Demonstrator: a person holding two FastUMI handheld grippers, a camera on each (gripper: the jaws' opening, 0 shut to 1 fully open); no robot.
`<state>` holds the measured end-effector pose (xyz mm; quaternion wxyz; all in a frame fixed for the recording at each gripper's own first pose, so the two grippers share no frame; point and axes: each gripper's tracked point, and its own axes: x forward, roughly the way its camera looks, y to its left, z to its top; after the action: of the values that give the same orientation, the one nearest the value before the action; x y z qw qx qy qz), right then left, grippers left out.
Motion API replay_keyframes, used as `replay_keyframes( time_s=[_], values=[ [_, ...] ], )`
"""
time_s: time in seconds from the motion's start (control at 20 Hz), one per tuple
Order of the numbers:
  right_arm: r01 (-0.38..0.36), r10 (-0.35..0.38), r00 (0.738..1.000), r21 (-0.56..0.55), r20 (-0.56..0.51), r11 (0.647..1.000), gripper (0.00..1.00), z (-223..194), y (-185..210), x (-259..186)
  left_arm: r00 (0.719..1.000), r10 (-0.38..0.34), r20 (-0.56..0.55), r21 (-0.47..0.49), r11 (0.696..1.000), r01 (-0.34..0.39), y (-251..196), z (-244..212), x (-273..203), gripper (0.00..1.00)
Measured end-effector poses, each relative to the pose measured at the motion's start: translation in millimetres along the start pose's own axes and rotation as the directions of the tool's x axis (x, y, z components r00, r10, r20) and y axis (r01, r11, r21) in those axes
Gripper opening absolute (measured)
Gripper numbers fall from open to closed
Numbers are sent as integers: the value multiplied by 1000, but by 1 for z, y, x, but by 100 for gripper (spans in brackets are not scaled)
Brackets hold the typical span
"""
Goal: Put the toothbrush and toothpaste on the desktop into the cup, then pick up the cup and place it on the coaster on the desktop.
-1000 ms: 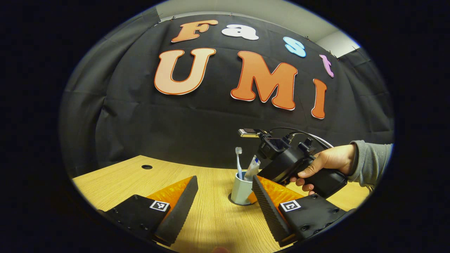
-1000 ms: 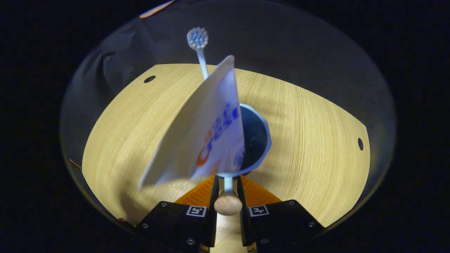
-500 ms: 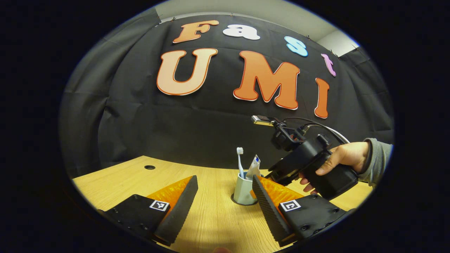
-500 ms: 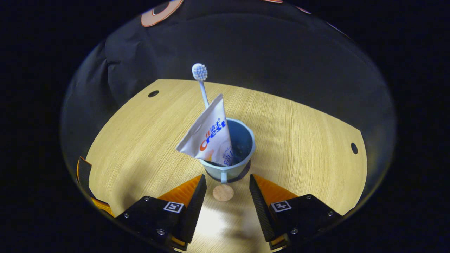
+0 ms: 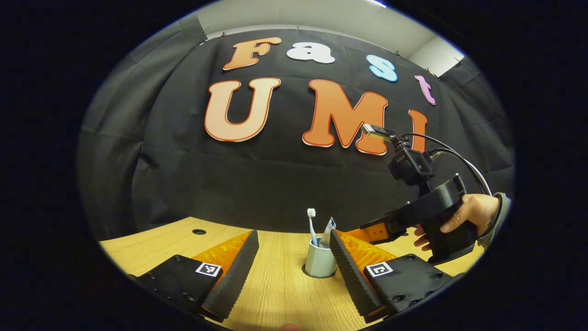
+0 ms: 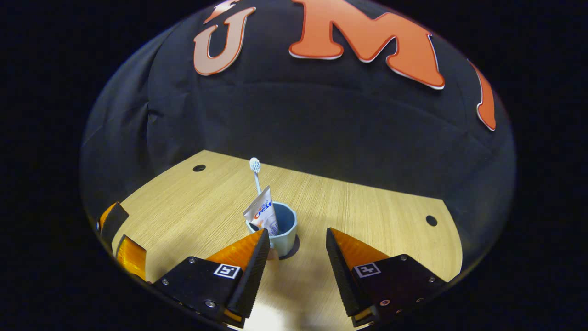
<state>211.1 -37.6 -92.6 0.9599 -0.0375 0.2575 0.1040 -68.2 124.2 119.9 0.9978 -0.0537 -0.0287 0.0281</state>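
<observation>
Cup (image 6: 281, 231) pale blue, upright; coaster (image 6: 294, 246) seemingly beneath.

Both views are sharp but strongly bent at the edges. The desk (image 6: 367, 216) is brightly lit, with glare near its front edge; the backdrop stays dim.

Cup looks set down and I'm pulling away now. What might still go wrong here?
The toothpaste tube leans over the rim of the cup, so a nudge might tip it out. The open right gripper sits close to the cup and could clip it. The coaster barely shows, so centering is unconfirmed.
</observation>
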Motion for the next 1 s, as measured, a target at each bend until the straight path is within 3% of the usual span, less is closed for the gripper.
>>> replay_keyframes(
  time_s=[0.4,0.55,1.0],
  values=[
    [91,-86,981,-23,176,996,76,1,-39,-61,1000,-6,11,12,1000,6,-26,27,-9,98],
    [137,-125,953,-22,275,990,78,6,-56,-87,1000,-11,18,19,1000,11,-35,37,-11,97],
    [180,-177,892,32,415,983,81,-3,-81,-142,1000,-26,4,44,999,26,-60,47,-20,98]
  ],
)
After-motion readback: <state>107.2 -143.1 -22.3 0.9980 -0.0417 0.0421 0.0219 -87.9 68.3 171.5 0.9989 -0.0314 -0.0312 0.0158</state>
